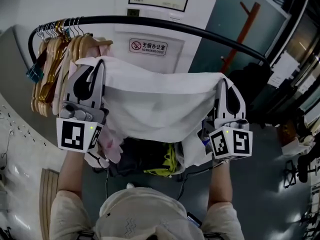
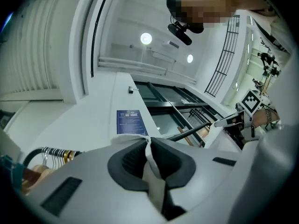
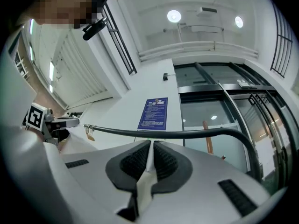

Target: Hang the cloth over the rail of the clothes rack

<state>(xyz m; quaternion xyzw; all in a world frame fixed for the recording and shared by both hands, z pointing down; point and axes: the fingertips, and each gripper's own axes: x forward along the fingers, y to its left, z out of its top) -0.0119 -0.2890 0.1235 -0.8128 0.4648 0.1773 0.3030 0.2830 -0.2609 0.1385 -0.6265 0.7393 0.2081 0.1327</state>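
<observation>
A white cloth (image 1: pixel 155 101) is stretched flat between my two grippers, just below and in front of the black rail (image 1: pixel 170 26) of the clothes rack. My left gripper (image 1: pixel 97 64) is shut on the cloth's left corner, seen as a thin white fold (image 2: pixel 150 160) between the dark pads. My right gripper (image 1: pixel 220 81) is shut on the right corner, a white edge (image 3: pixel 147 164) pinched between its pads. The rail (image 3: pixel 163 133) crosses the right gripper view just above the jaws. The cloth's lower edge sags toward me.
Several wooden hangers (image 1: pixel 50 69) hang bunched at the rail's left end. A dark heap with yellow-green items (image 1: pixel 160 164) lies on the floor under the cloth. A wall sign (image 1: pixel 148 47) sits behind the rail, and a wooden coat stand (image 1: pixel 242 26) is at the right.
</observation>
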